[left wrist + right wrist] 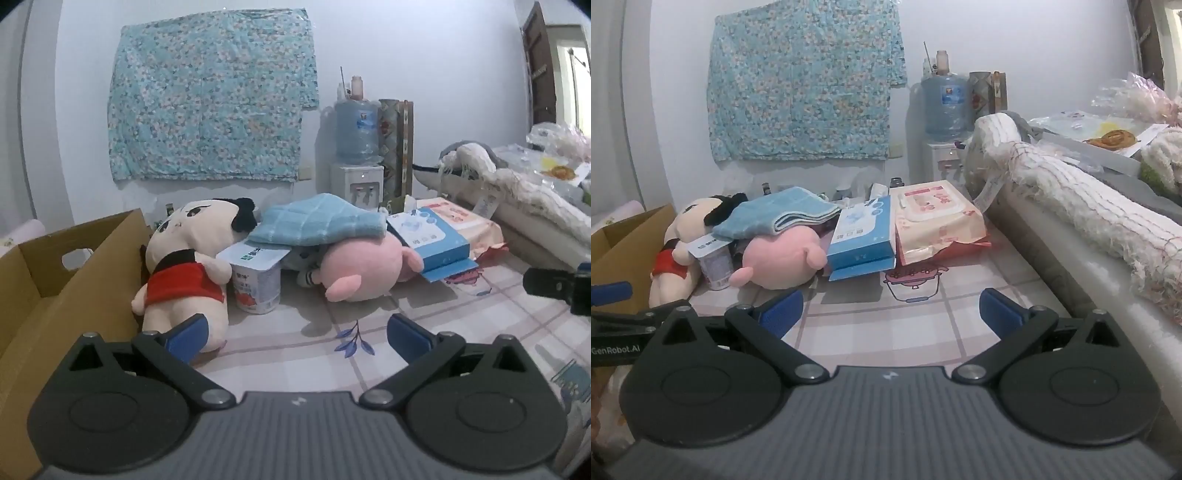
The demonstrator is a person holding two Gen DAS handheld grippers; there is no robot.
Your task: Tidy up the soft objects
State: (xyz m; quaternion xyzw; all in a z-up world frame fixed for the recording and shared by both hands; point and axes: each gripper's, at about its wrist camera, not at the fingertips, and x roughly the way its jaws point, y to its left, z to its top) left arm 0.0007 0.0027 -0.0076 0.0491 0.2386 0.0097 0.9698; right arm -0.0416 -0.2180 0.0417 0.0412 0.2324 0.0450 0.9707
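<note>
Two plush toys lie on the table [295,354]: a doll [184,273] against the open cardboard box [55,280], head toward the wall, and a pink toy [364,267] under a blue towel [314,221]. Both grippers, left [295,336] and right [891,314], gape wide, holding nothing.

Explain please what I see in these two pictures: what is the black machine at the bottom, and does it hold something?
No robot here: a person carries two hand-held grippers, each with a camera looking along its blue-padded fingers. One picture comes from the left gripper, the other from the right gripper. Both are open and hold nothing. On the checked tablecloth lie a doll in a red top, a yogurt cup, a pink plush under a folded blue towel, a blue box and a pink wipes pack. A cardboard box stands at the left.
</note>
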